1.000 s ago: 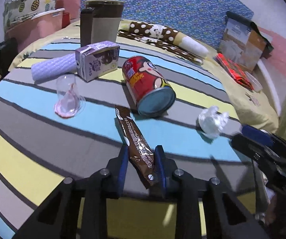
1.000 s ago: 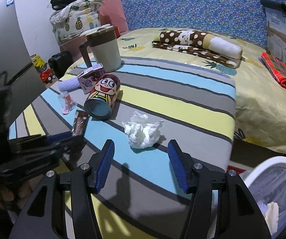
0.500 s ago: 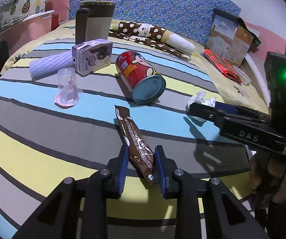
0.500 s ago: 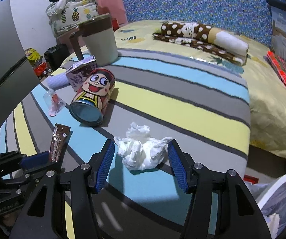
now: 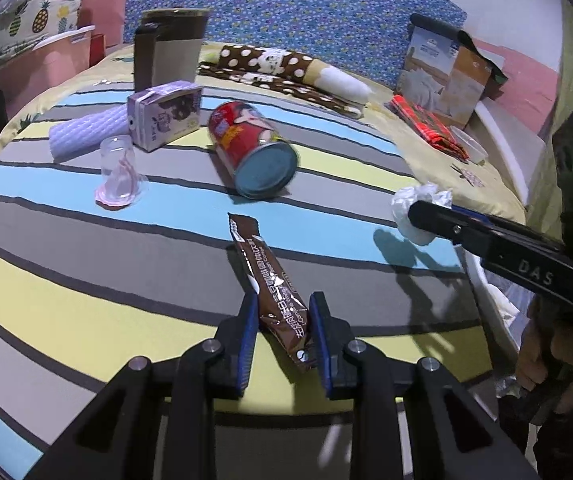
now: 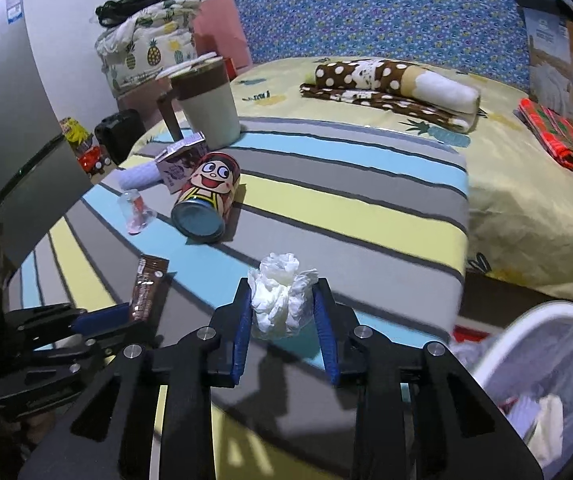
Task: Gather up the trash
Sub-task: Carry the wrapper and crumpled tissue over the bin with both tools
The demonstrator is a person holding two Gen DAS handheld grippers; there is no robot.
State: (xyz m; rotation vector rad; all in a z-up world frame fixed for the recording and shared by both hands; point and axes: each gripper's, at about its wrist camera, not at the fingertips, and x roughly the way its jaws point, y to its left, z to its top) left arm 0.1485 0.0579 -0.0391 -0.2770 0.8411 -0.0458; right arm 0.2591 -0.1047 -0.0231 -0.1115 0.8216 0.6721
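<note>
The right gripper (image 6: pixel 284 316) has just closed on the crumpled white tissue (image 6: pixel 280 300) above the striped cloth (image 6: pixel 326 208); the left gripper (image 5: pixel 280 326) clamps the brown foil wrapper (image 5: pixel 270 280); next, I judge, carry both to the white bin (image 6: pixel 534 332).

Right gripper (image 6: pixel 284 310) moved in over the striped tabletop (image 6: pixel 346 208) toward its near edge; jaws have just been closing, pads now pressing both sides of the crumpled tissue (image 6: pixel 280 298). Tissue squeezed narrower and taller, lifted slightly off the cloth
</note>
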